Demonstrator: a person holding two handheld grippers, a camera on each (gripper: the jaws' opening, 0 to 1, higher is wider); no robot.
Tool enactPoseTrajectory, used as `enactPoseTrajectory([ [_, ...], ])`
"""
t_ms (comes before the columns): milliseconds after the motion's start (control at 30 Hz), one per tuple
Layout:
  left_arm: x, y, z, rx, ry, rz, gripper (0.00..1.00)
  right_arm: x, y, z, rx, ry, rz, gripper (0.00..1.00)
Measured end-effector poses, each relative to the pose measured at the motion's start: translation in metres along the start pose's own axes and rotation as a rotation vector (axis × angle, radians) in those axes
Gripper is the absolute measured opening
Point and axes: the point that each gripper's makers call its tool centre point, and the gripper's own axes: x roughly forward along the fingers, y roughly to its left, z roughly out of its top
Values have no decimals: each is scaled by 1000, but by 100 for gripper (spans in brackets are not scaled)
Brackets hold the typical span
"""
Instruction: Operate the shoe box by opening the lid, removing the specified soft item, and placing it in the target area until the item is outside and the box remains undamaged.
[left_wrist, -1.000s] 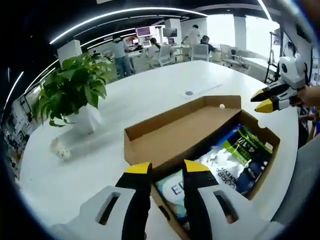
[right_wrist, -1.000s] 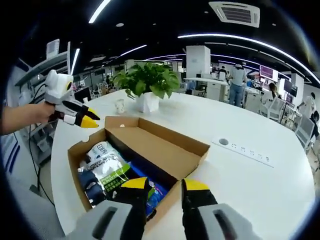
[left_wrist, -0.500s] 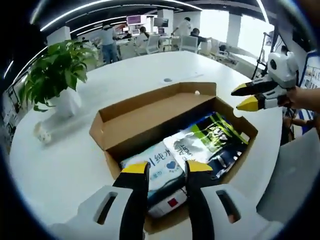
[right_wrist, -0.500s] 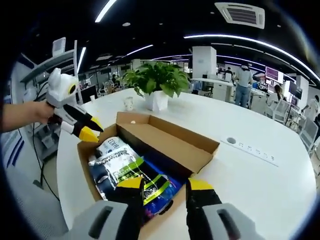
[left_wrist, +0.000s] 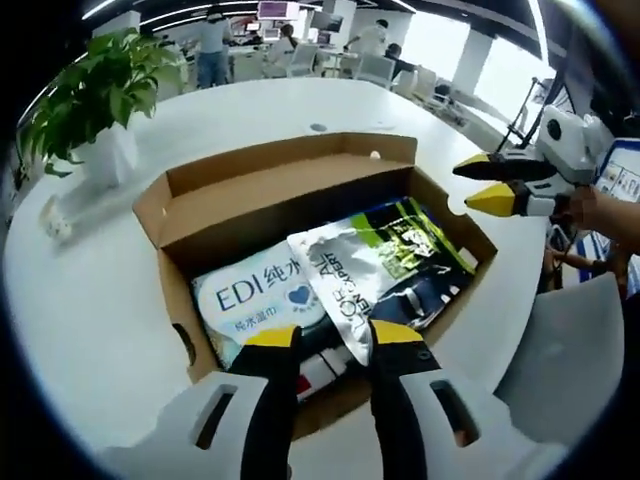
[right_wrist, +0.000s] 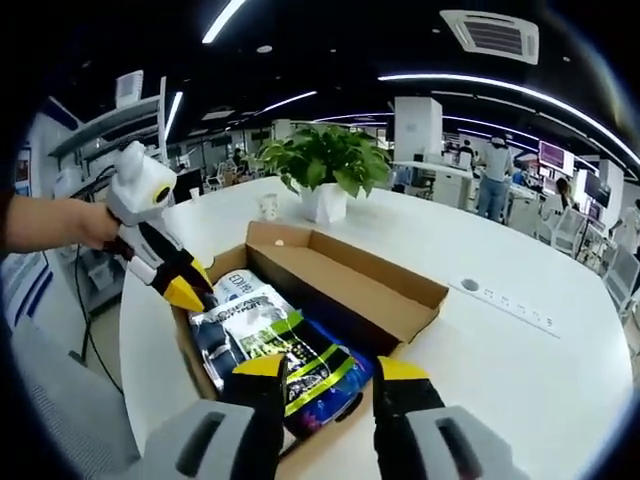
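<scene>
The cardboard shoe box (left_wrist: 172, 298) lies open on the white table, its lid (left_wrist: 290, 195) folded back at the far side. Inside lie a white-and-blue soft pack (left_wrist: 255, 300) and a silver-and-green pouch (left_wrist: 375, 262) over dark packets. My left gripper (left_wrist: 335, 340) hangs open just above the box's near end, nothing between its jaws. In the right gripper view the left gripper (right_wrist: 185, 285) points down at the pouch (right_wrist: 270, 335) from the box's left end. My right gripper (right_wrist: 330, 370) is open over the box's near wall, and the left gripper view has the right gripper (left_wrist: 488, 183) hovering by the box's right edge.
A potted plant (right_wrist: 325, 160) in a white pot and a small white cup (right_wrist: 268, 207) stand beyond the box. A socket strip (right_wrist: 500, 300) is set into the table (right_wrist: 520, 380). A grey chair (left_wrist: 560, 360) is at the table's edge. People work at desks far behind.
Both views have closed in on the box. My left gripper has come down over the packs at the box's end. The right gripper has drawn nearer too.
</scene>
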Motion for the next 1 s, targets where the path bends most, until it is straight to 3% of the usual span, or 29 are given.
enactPoseTrajectory([
  [367, 15, -5, -10, -148, 31, -80, 23, -5, 0, -4, -7, -6, 1, 30],
  [600, 19, -13, -10, -249, 5, -151, 16, -6, -2, -7, 8, -6, -1, 30],
  [700, 19, -14, -10, -244, -3, -156, 14, -5, -1, -9, 8, -1, 1, 30],
  [833, 15, -12, -7, -224, -20, -149, 3, -3, 2, -8, 7, -3, 10, 30],
  [1000, 10, -15, -8, -169, -20, -140, 1, 3, 6, -7, 17, 1, 23, 30],
])
